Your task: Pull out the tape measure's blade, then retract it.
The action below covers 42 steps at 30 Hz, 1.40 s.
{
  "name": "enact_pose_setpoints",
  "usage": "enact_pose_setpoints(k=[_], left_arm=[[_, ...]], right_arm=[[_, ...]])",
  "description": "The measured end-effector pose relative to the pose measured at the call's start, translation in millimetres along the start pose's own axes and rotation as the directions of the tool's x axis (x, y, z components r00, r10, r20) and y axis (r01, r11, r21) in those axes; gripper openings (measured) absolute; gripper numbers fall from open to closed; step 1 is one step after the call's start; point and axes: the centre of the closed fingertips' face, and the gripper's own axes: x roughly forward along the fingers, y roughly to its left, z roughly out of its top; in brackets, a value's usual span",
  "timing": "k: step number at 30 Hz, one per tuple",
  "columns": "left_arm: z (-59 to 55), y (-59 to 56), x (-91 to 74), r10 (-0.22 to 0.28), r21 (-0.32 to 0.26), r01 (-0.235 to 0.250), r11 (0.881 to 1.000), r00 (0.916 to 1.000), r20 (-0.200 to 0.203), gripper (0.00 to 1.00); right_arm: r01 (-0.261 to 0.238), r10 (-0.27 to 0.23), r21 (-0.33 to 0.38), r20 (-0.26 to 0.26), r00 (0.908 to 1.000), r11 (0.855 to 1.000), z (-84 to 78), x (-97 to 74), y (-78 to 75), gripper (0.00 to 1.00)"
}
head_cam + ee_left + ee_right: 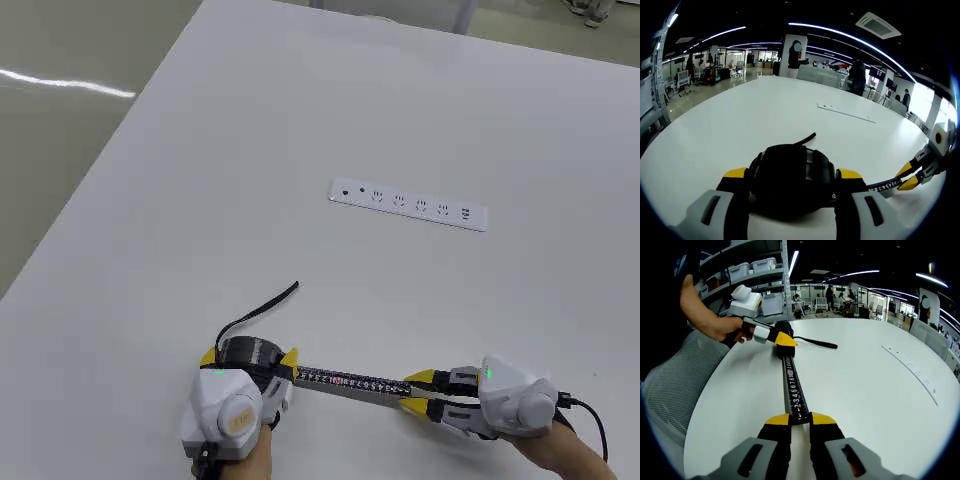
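On my white table (180,180) a long white power strip (408,203) lies flat, well away from the edges, with pale glossy floor (60,130) beyond the table's left side.

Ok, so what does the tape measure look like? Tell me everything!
The tape measure has a round black case, plastic-looking, resting on the white table and squeezed between the left gripper's yellow-tipped jaws. A black strap trails from it across the table. Its dark blade with pale numbers lies pulled out flat toward the right gripper, which pinches its far end.
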Motion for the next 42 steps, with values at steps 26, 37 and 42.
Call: enact_pose_setpoints(k=[26,37,42], left_arm=[[0.3,-0.3,-1.3,-0.018,-0.009,0.018,1.0,0.9998,-0.005,0.65],[0.5,-0.7,-1.6,-0.021,-0.015,0.021,1.0,0.9997,-0.009,0.65],[0.6,-0.3,-1.5,-0.023,-0.018,0.023,1.0,0.9997,-0.009,0.65]], right_arm=[[-0.007,0.007,-0.006,0.012,0.9999,1.0,4.5,7.4,-0.5,0.12],[-0.011,0.011,-0.008,0.016,0.9998,1.0,9.0,10.7,1.6,0.12],[-0.012,0.012,-0.009,0.015,0.9998,1.0,8.5,12.7,1.2,0.12]])
